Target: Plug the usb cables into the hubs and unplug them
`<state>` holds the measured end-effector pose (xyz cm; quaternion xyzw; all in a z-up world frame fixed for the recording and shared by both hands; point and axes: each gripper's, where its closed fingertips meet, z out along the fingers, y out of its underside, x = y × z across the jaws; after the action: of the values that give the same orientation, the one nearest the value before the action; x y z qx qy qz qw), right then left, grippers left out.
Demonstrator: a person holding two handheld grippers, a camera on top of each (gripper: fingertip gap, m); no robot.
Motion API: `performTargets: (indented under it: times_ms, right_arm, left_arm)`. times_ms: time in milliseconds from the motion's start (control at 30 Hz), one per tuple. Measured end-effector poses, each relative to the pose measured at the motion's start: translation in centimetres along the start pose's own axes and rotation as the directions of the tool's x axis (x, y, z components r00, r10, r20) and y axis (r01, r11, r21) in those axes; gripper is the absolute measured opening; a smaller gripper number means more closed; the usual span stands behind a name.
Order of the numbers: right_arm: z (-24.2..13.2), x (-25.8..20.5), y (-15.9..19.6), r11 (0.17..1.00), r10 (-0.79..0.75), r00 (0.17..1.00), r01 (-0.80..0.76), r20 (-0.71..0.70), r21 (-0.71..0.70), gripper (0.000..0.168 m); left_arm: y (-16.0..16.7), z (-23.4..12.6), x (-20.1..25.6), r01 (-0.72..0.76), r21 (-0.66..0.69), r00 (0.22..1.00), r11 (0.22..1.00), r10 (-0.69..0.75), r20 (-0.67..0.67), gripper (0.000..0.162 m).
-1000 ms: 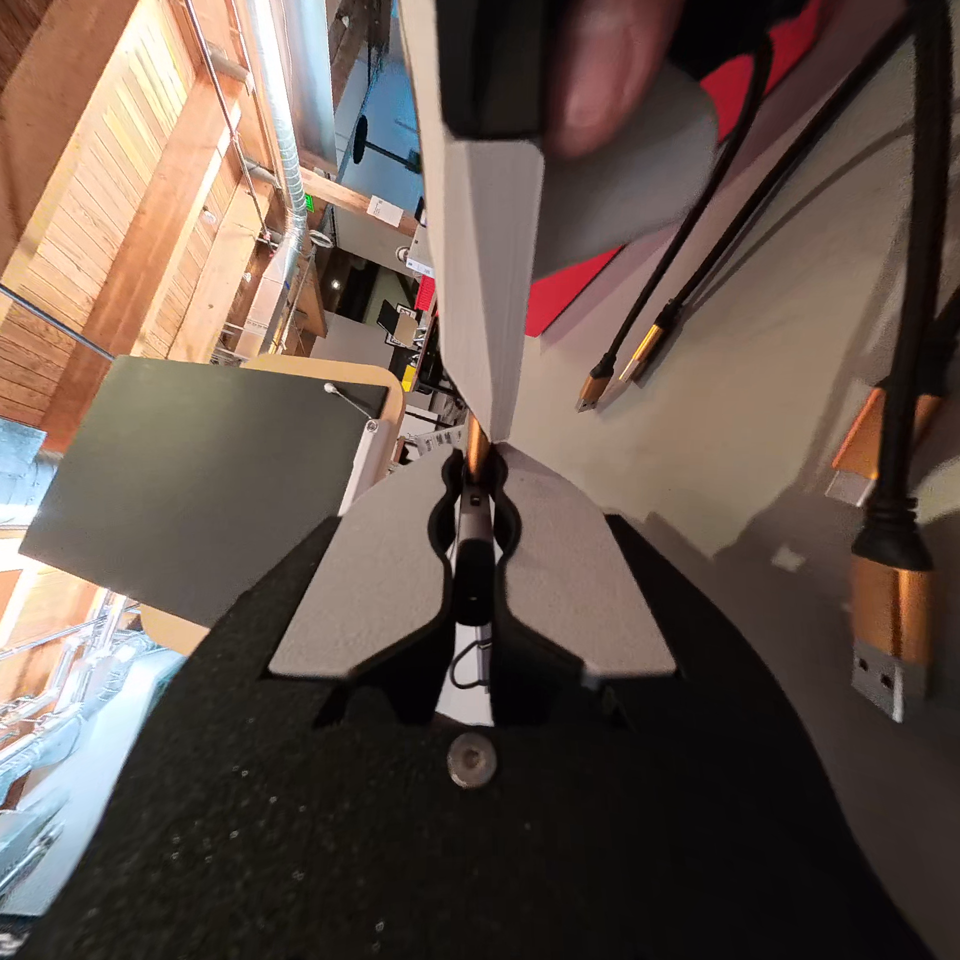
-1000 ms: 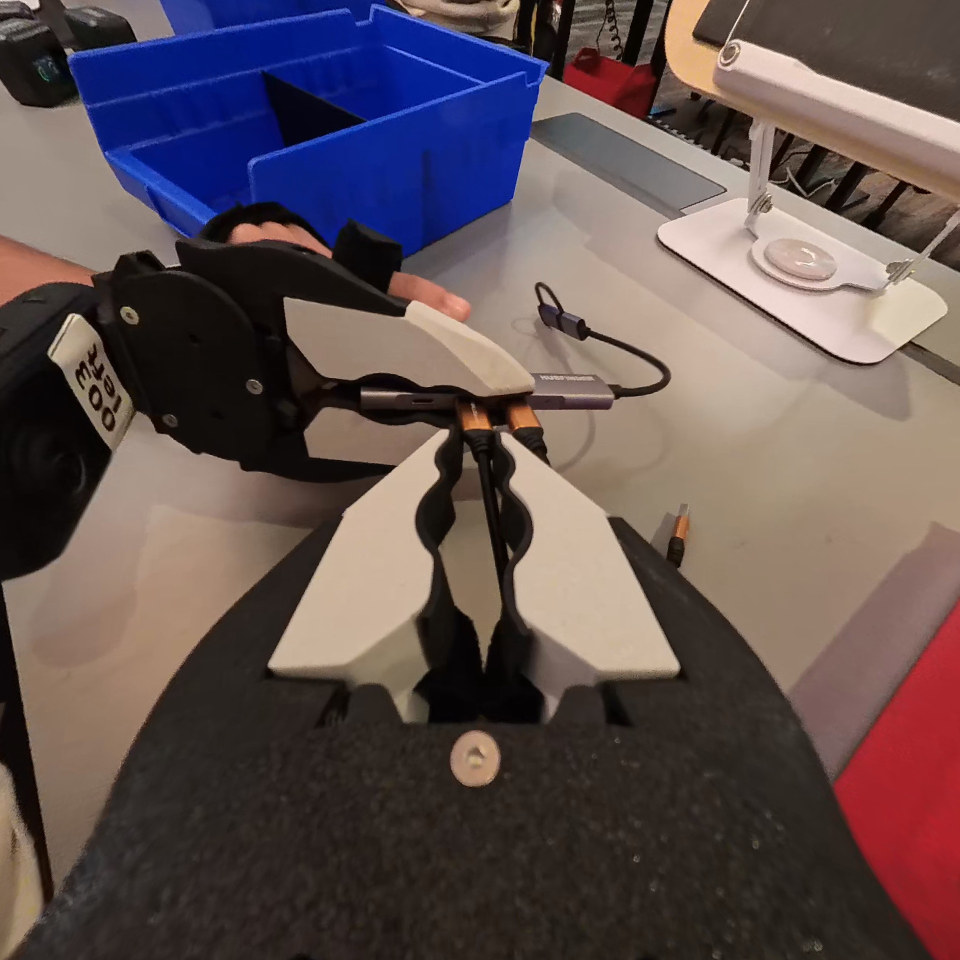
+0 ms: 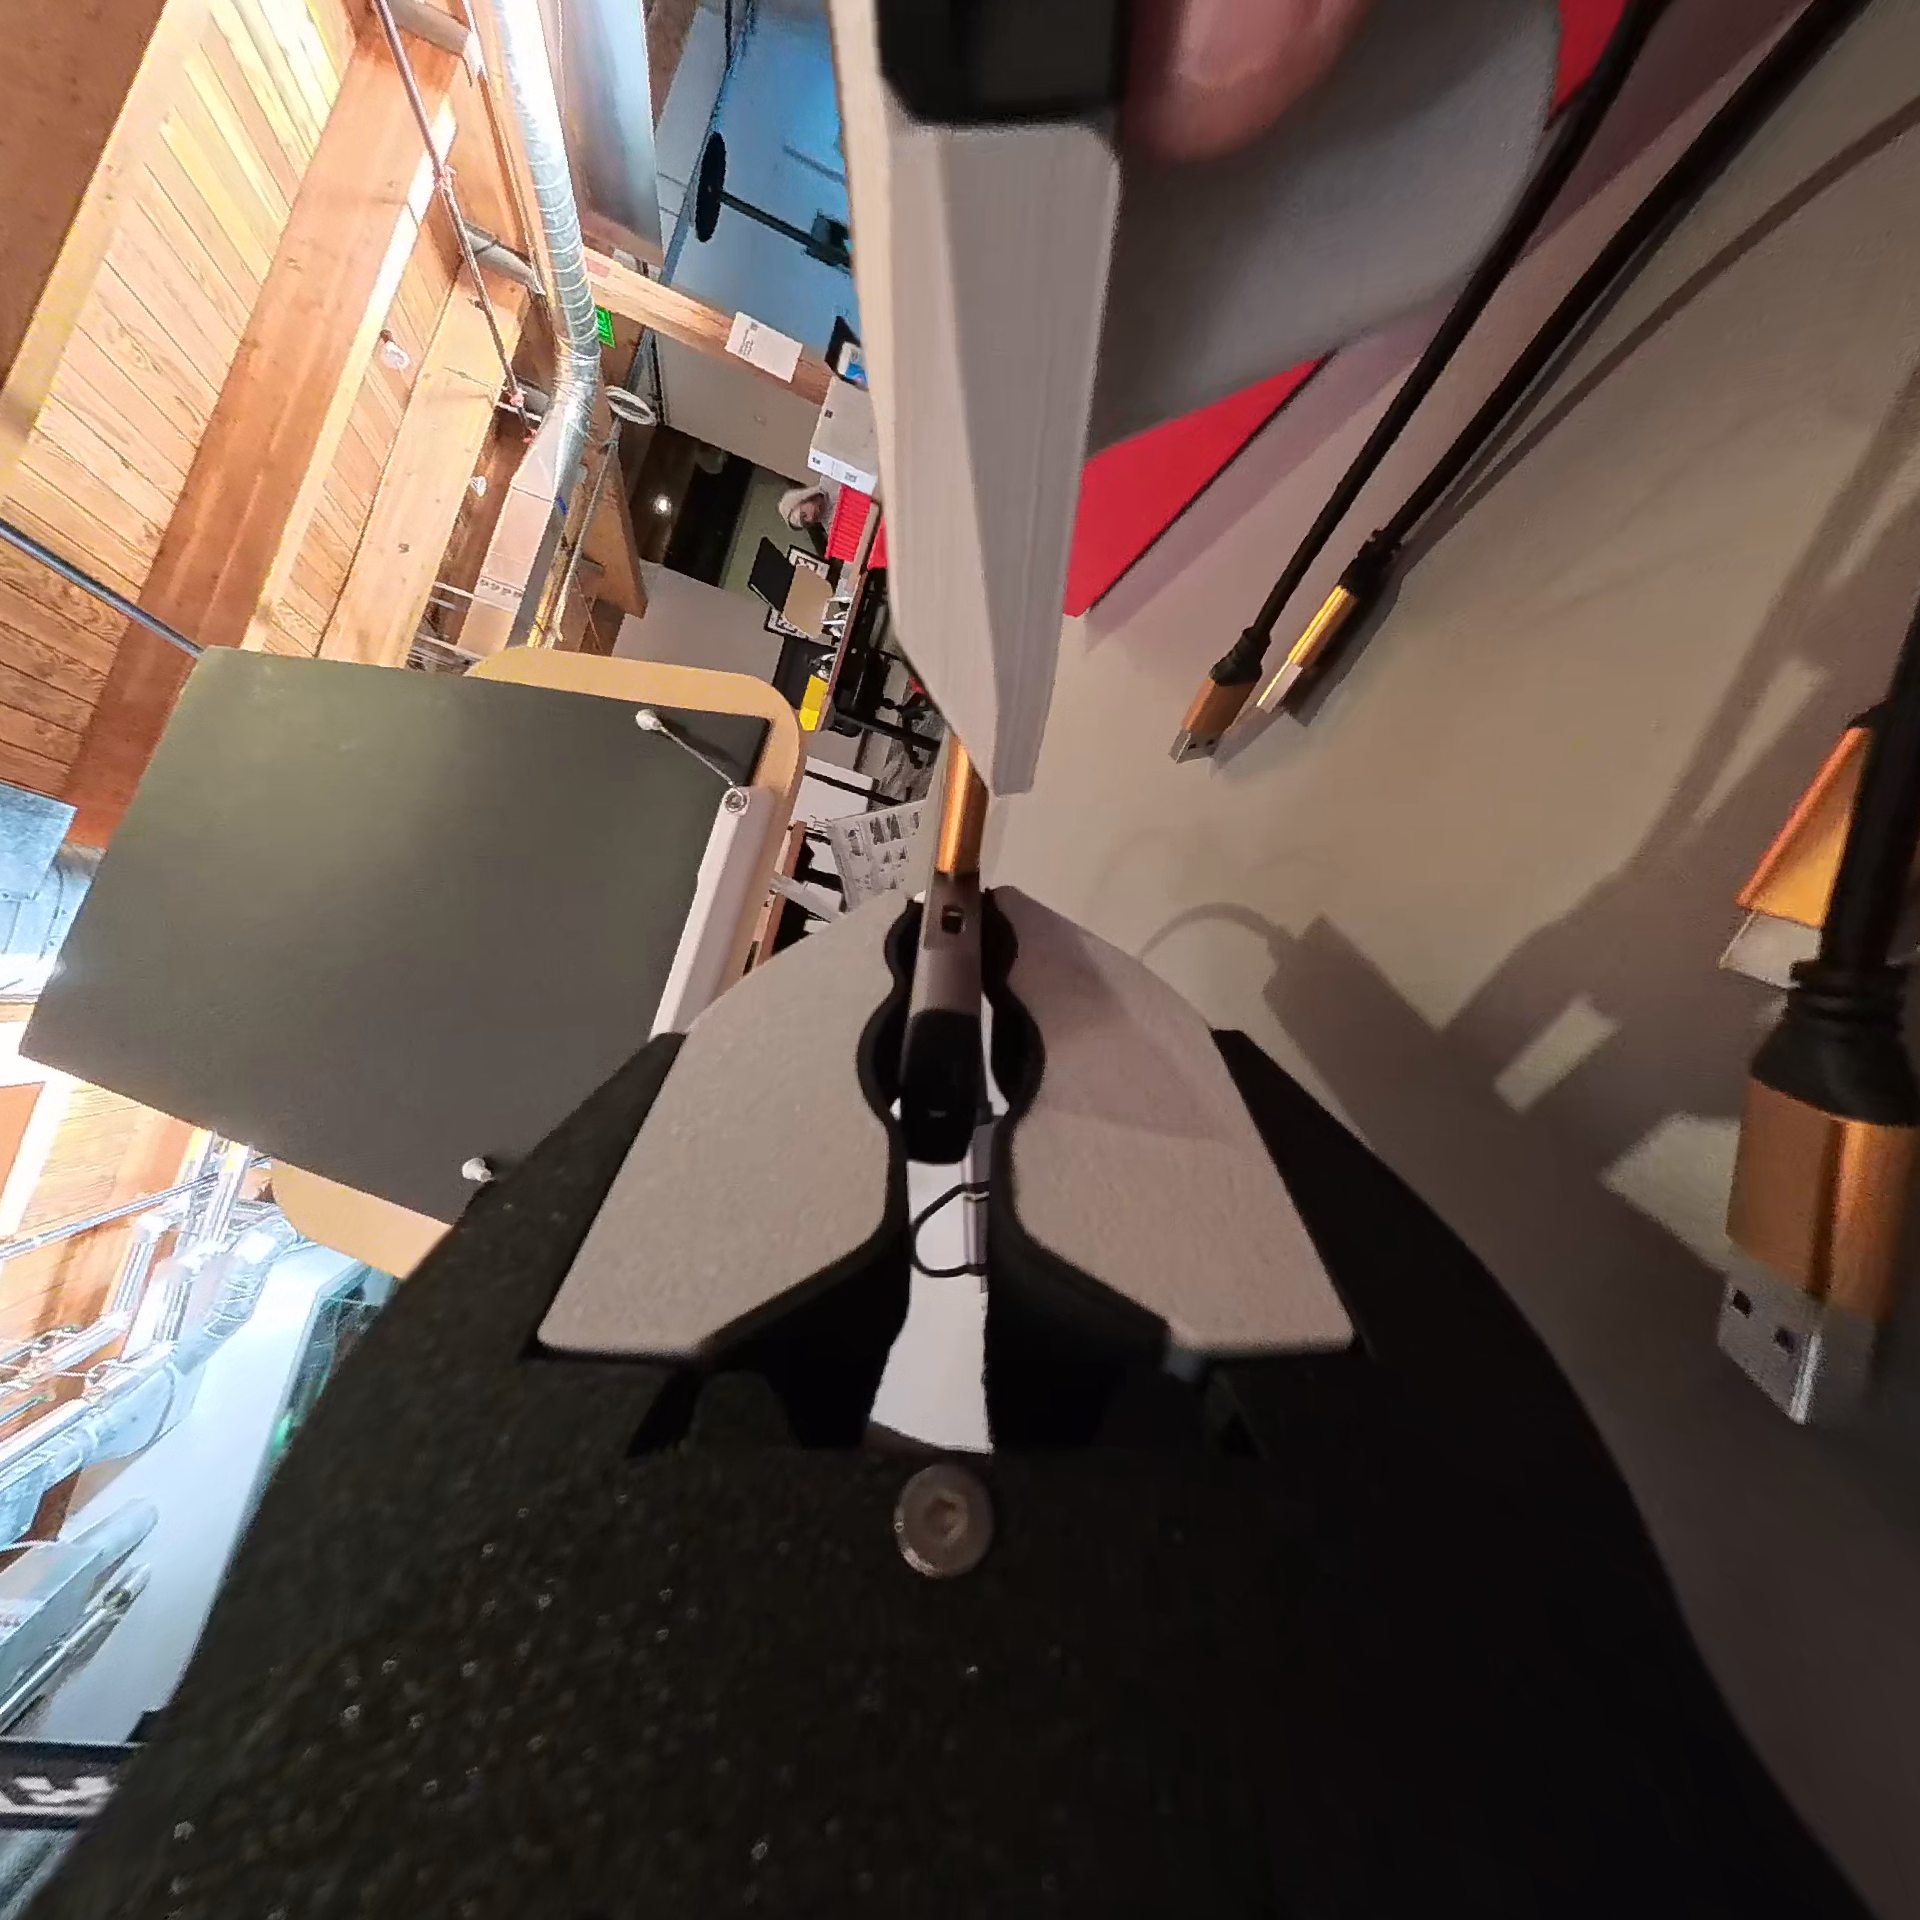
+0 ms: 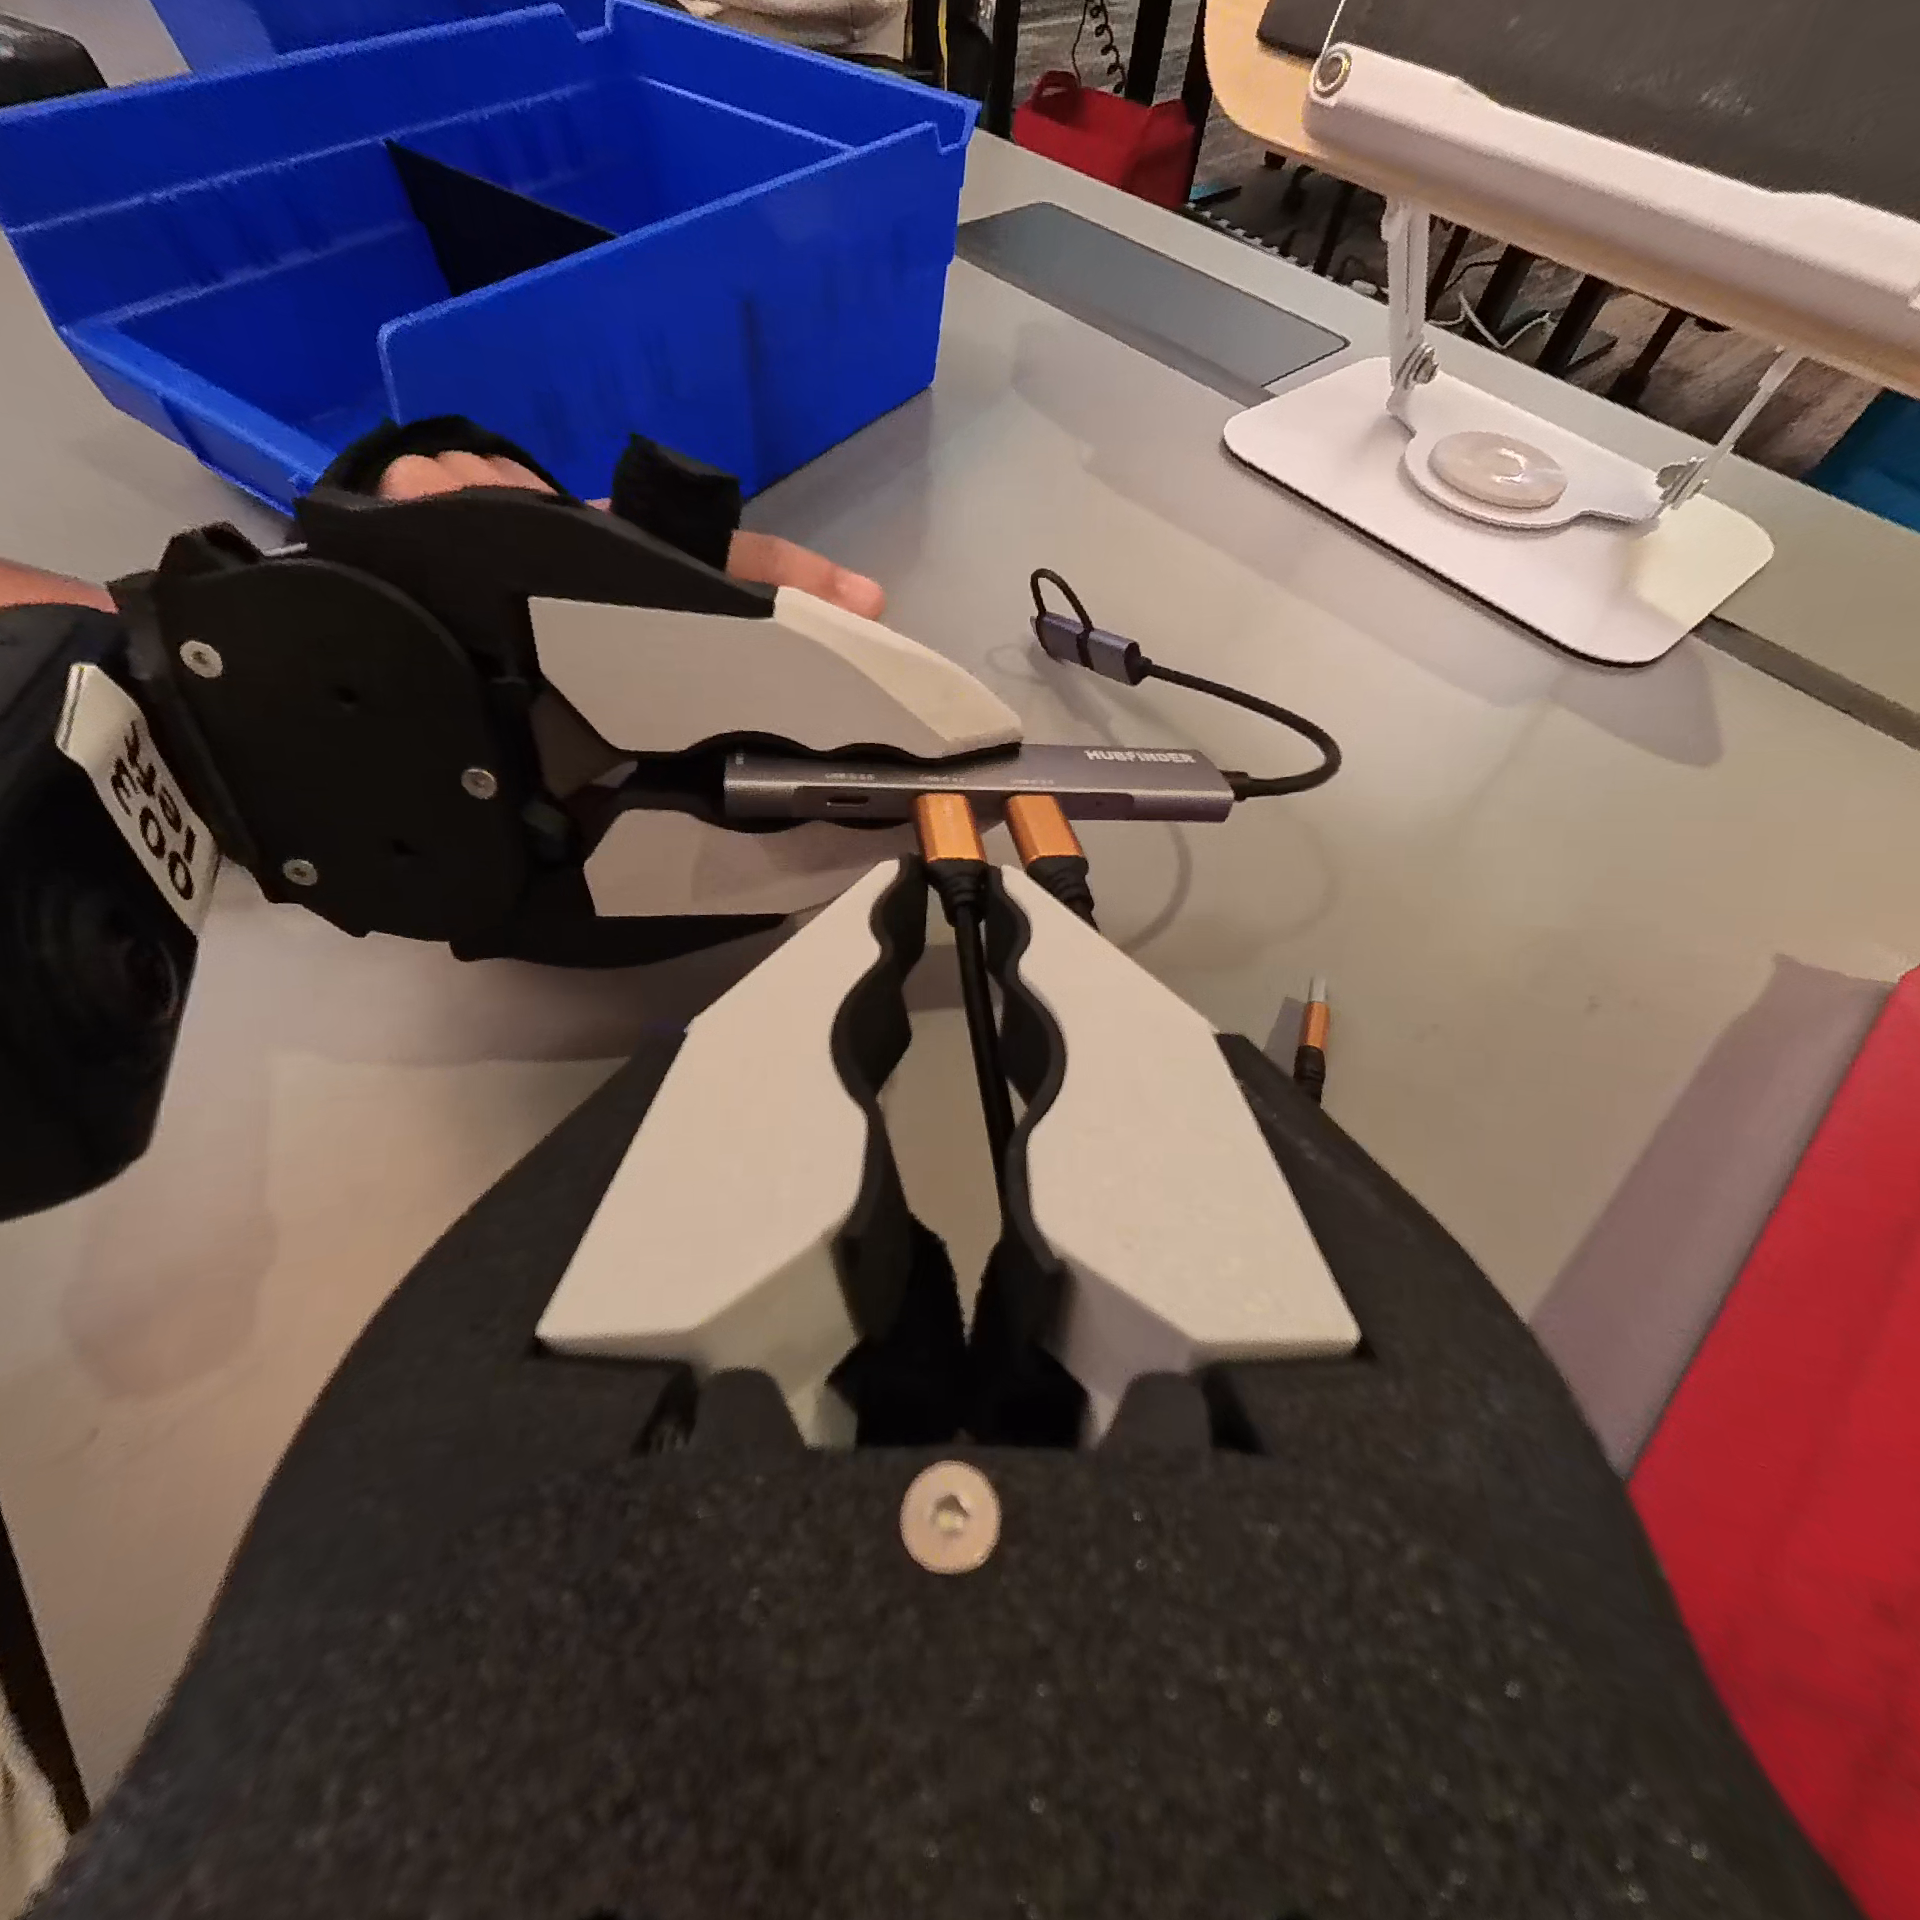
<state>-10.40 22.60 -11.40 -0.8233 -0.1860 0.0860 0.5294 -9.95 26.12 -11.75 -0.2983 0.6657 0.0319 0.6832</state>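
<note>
Clamping the grey hub (image 4: pixel 977 784) flat between its closed fingers, the left tool (image 4: pixel 883 774) holds it just above the bench (image 4: pixel 1403 883), with the blue bin (image 4: pixel 665 343) beyond it. To the right of that grip, two orange-sleeved plugs sit in the hub's side ports; the right tool (image 4: pixel 961 904) is nearly shut around the black cable (image 4: pixel 982 1039) just behind the nearer plug (image 4: pixel 943 831). Pulling or pushing off the port's axis could bend the plug or twist the hub out of the left tool's thin pinch, and the cable may slide through the pads. Whether the pads truly bite the cable cannot be told. Right of both tools, a loose plug (image 4: pixel 1314 1029) lies on the bench, its cable cut off. In the left wrist view the hub (image 3: pixel 951 966) shows only edge-on.
</note>
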Motion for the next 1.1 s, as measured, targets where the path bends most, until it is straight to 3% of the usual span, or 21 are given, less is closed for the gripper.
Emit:
performTargets:
  times_ms: [300,500,600,933,1100]
  right_arm:
    - [0.0,-0.1,0.3,1.0,0.02,1.0,-0.02,0.022,0.0,0.009]
    - [-1.2,-0.4,0.9,1.0,0.003,0.997,-0.003,0.071,-0.002,0.003]
    - [-1.5,-0.7,0.8,0.998,0.068,0.993,-0.069,0.097,0.011,0.004]
    - [-0.6,-0.5,0.2,0.998,0.003,1.0,-0.003,-0.012,0.065,0.018]
    - [-0.6,-0.3,-0.5,0.994,0.042,0.999,-0.042,-0.005,0.106,0.015]
  left_arm:
    - [0.0,0.0,0.6,0.056,0.016,0.996,0.998,-0.055,-0.065,0.01]
    - [-0.6,-0.4,0.5,-0.006,0.062,1.0,0.998,0.008,-0.026,0.01]
    - [-1.1,-0.5,0.5,0.005,0.087,1.0,0.996,-0.003,-0.019,0.01]
    - [-1.0,-0.3,0.6,0.008,0.037,1.0,0.999,-0.008,-0.012,0.009]
    - [-1.0,-0.4,0.2,0.037,0.033,0.999,0.999,-0.037,-0.003,0.009]
